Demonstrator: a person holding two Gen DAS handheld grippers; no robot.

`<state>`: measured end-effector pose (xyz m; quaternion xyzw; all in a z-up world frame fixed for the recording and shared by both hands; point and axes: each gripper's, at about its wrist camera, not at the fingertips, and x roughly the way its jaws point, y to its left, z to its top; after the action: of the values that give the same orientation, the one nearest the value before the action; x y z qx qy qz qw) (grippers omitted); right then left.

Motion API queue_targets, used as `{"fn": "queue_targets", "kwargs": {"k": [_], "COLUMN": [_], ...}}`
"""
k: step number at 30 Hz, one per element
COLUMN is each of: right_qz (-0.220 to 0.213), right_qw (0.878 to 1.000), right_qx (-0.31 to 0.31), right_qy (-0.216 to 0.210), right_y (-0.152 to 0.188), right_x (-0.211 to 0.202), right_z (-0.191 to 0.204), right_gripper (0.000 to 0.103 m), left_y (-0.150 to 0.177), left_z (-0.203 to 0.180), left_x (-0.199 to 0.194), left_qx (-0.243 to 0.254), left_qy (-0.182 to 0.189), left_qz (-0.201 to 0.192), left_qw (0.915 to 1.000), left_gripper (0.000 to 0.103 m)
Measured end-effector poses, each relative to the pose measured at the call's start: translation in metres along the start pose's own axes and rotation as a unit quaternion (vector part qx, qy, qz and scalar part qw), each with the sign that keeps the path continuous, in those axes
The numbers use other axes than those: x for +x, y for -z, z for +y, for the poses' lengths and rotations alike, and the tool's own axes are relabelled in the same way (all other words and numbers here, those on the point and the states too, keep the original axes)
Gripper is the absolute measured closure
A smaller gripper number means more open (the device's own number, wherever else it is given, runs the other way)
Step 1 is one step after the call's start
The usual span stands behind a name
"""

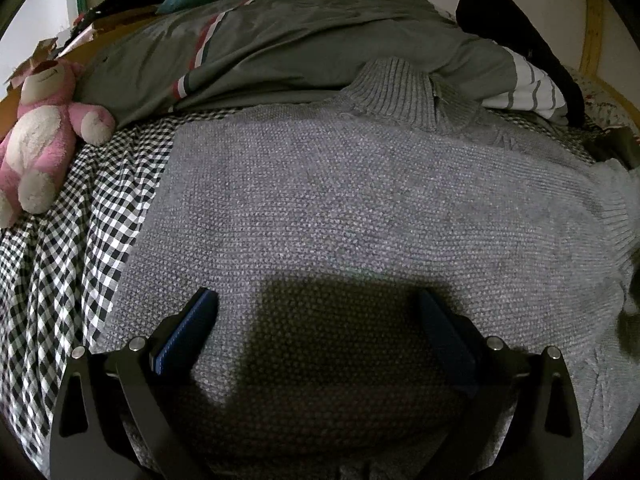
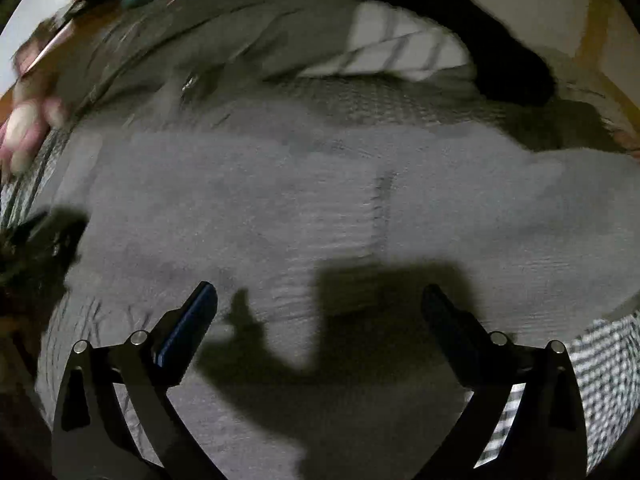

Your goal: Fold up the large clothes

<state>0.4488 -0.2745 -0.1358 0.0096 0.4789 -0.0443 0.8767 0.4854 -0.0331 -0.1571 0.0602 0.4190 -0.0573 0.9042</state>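
The left gripper (image 1: 318, 300) stands with its jaws spread wide and nothing between them, low over the grey knitted sweater (image 1: 340, 200), which fills the bed from 6 o'clock up past the centre of its view. The sweater's left edge runs from 7 toward 11 o'clock, with bare checked bedsheet (image 1: 80, 220) beyond it as open room; its ribbed collar (image 1: 400, 88) lies at 12 to 1 o'clock and a ribbed cuff (image 1: 616, 208) at 3 o'clock. A pink plush bear (image 1: 44, 132) sits at 9 to 10 o'clock, clear of the knit. Farther off, a grey-green quilt (image 1: 300, 40) heaps across 12 o'clock. The right gripper (image 2: 320, 300) is likewise wide and empty over the same sweater (image 2: 280, 200); its blurred view shows checked sheet (image 2: 608, 380) at 4 o'clock.
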Motion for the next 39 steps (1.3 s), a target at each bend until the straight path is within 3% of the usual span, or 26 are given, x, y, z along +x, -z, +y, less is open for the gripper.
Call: {"fn": "queue_targets", "kwargs": {"k": [2,5,13,17,24,33,39], "right_qz": [0.029,0.021,0.006,-0.009,-0.017,-0.059,-0.080], "right_qw": [0.999,1.000,1.000,0.999,0.995,0.995,0.987], "right_qx": [-0.021,-0.004,-0.012,-0.009,0.013,0.048,0.135], "right_qy": [0.005,-0.017,-0.027,-0.036,-0.094,-0.070,-0.045], "right_y": [0.004,0.009,0.013,0.019,0.022,0.023,0.032], "right_x": [0.021,0.032,0.032,0.024,-0.013,-0.079,-0.097], "right_z": [0.015,0.011,0.009,0.007,-0.016,-0.091,-0.181], "right_gripper": [0.003,0.002,0.002,0.002,0.003,0.003,0.003], "left_y": [0.000,0.000,-0.002,-0.012,-0.036,-0.037,-0.039], "left_z": [0.000,-0.001,-0.005,-0.021,-0.114,-0.226,-0.278], "left_x": [0.000,0.001,-0.009,-0.031,-0.052,-0.060,-0.063], "left_qx": [0.000,0.003,0.011,0.000,0.039,0.071,0.087], "left_qy": [-0.001,-0.008,-0.027,0.020,0.087,0.145,0.166], "left_qz": [-0.001,-0.002,-0.014,-0.021,-0.033,-0.036,-0.036], "left_qw": [1.0000,1.0000,0.9995,0.9996,0.9949,0.9862,0.9816], "left_gripper": [0.004,0.004,0.005,0.005,0.005,0.005,0.005]}}
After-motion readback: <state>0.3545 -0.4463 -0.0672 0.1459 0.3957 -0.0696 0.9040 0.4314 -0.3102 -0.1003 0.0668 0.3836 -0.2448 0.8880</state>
